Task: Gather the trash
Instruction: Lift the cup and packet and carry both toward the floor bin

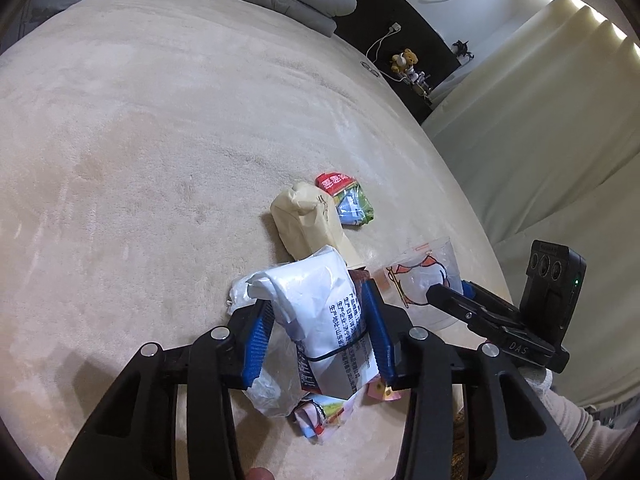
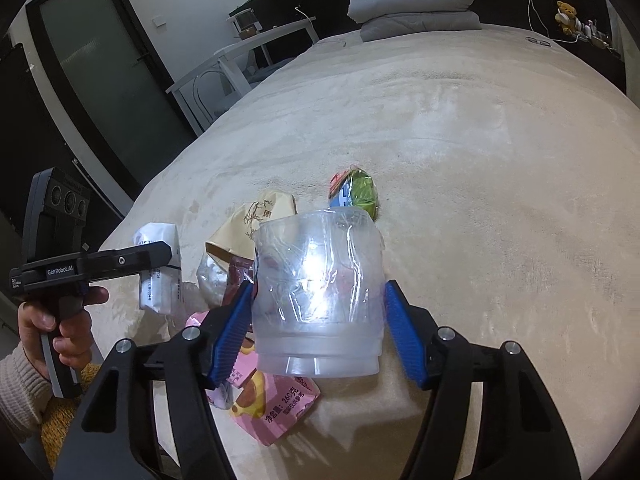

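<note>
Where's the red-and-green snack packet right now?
The snack packet lies on the bed, untouched, on the far side of the trash pile, just right of the tan paper bag.

a wide bed under a cream plush blanket (image 2: 460, 128) fills the room's middle and serves as the landmark. at its far end lies a folded grey duvet (image 2: 416, 8) against a dark headboard (image 1: 404, 4). beyond the bed's right corner a small plush bear (image 2: 566, 14) sits on a cluttered ledge, with a white charging cable (image 1: 378, 42) trailing from a wall socket onto the blanket. right of the bed hang pale pleated curtains (image 1: 532, 120), brightly lit along their top. left of the bed stands a white side table (image 2: 244, 54), and further left a dark-framed door with frosted glass (image 2: 104, 76) in a white wall.
</note>
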A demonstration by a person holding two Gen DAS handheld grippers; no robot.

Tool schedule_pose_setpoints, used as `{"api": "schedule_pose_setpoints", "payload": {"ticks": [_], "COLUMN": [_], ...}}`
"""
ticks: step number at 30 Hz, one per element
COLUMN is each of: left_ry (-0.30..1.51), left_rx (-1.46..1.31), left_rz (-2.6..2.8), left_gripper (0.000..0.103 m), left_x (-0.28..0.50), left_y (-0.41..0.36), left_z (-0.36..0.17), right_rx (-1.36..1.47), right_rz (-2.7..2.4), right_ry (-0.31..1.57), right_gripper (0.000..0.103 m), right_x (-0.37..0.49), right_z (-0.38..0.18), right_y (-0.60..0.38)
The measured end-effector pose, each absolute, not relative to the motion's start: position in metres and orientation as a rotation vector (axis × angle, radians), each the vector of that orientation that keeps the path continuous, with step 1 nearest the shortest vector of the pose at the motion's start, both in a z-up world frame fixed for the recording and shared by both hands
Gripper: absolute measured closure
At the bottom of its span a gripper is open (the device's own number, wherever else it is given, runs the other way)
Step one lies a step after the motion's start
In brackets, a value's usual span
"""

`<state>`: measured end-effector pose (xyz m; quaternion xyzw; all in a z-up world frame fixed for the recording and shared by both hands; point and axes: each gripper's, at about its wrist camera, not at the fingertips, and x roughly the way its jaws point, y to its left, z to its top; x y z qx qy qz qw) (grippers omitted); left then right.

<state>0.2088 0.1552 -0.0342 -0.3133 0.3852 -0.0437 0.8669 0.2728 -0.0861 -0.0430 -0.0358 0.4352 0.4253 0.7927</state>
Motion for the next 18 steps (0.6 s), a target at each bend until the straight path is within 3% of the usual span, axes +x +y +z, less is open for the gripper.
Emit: {"api": "schedule_pose_setpoints", "payload": {"ticks": [18], "left_ry": [0.612], "left_rx": [-0.659], "left_rz": [-0.045], "left_gripper": [0.061], "left_x": [0.138], "left_y": [0.133], "left_z": [-0.001], "right_rx": [0.0], "right_rz": [0.869], "right_ry": [0.796], "right_gripper": [0.038], "right_x": [0.218], "right_z": [-0.004], "right_y": [-0.135]}}
